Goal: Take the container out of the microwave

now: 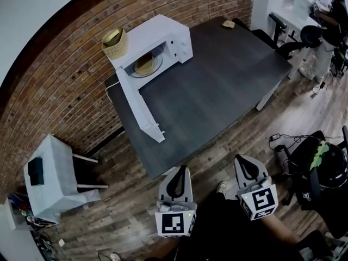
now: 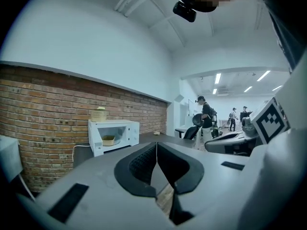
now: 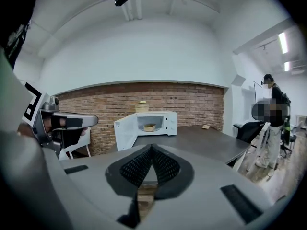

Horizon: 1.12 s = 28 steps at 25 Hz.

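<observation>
A white microwave [image 1: 163,39] stands at the far left of the dark table [image 1: 217,86], with its door [image 1: 140,110] swung wide open. Inside on the turntable sits a shallow tan container [image 1: 144,64]. It also shows in the left gripper view as the container [image 2: 109,139] and in the right gripper view as the container [image 3: 149,127]. My left gripper [image 1: 181,169] and right gripper [image 1: 241,158] hover over the wooden floor just short of the table's near edge, far from the microwave. Both point toward it, shut and empty.
A stack of woven baskets [image 1: 115,42] rests on top of the microwave. A small tan item [image 1: 228,24] lies at the table's far corner. A white side table [image 1: 51,181] stands at the left, office chairs [image 1: 321,167] at the right, and people are by desks beyond.
</observation>
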### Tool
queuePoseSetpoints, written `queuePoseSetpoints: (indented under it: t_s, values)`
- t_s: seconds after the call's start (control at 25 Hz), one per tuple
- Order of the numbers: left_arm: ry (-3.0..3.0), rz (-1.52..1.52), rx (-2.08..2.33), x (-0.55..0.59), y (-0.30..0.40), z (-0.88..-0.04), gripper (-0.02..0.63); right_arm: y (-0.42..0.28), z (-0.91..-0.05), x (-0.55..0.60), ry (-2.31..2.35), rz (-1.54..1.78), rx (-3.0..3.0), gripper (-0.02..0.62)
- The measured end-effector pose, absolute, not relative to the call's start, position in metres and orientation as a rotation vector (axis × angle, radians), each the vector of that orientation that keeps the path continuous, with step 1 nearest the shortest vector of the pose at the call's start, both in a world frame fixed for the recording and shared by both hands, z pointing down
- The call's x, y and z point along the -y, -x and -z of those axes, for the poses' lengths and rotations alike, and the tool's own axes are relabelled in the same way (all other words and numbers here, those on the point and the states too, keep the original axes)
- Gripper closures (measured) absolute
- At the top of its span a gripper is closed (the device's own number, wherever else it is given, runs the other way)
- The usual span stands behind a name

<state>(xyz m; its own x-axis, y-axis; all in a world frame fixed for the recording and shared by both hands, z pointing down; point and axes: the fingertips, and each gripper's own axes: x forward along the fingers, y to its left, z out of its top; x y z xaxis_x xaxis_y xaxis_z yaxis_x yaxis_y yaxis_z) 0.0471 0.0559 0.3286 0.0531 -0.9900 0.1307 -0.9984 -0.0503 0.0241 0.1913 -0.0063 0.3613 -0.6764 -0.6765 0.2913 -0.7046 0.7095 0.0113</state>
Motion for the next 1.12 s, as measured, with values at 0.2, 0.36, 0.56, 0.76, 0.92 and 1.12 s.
queuePoseSetpoints:
  t_s: [0.2,0.36,0.56,0.76,0.92,1.12]
  values:
    - [-2.116,-0.107,2.137,-0.025,-0.057,-0.336,0.594,-0.202,-0.369,0.049,-1.052,-0.155,2.666,0.532]
    - [-2.136,-0.143,2.144,0.003,-0.064,-0.330,0.594,-0.201,-0.372,0.074,-1.026,-0.162,2.675,0.532]
    - [-2.110,-0.153,2.133,0.045,-0.055,-0.339,0.594,-0.188,-0.367,0.110,-1.001,-0.186,2.713,0.532]
    - [-2.107,-0.165,2.104,0.094,-0.038,-0.355,0.593,-0.172,-0.380,0.157,-1.005,-0.209,2.674,0.532]
    - [-2.091,-0.119,2.091,0.142,-0.018,-0.348,0.593,-0.145,-0.374,0.199,-0.978,-0.196,2.670,0.532]
    - [-2.087,-0.070,2.119,0.185,0.026,-0.339,0.594,-0.100,-0.362,0.245,-0.948,-0.142,2.688,0.532]
